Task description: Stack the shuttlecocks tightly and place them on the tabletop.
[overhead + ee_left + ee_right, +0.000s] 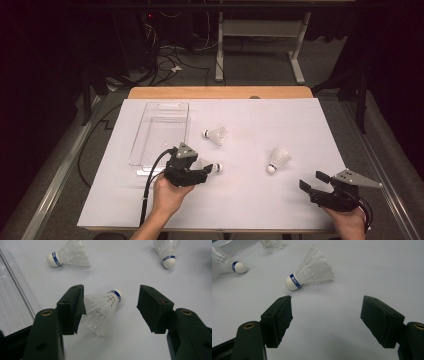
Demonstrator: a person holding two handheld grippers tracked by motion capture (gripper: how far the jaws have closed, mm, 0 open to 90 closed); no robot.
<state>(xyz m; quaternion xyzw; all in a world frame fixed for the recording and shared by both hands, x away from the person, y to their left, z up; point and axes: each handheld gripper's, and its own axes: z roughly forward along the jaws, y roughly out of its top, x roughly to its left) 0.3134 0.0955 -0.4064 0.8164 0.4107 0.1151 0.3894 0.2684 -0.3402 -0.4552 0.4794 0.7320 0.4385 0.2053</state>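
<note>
Between open left tongs (111, 308): shuttlecock (102, 310), blue band, lettering unreadable.

This place looks like a lab or a test room, not a home. A wooden table (220, 92) stands under a white sheet (260, 200) in the light, and the room around it is dark, with black cables (170, 55) lying loose on the grey floor (260, 70) behind it. Behind the table there is the white metal frame of a desk (260, 30), small red lamps of some equipment (150, 16) glow in the dark, and metal rails (60, 170) run along both sides of the table.
</note>
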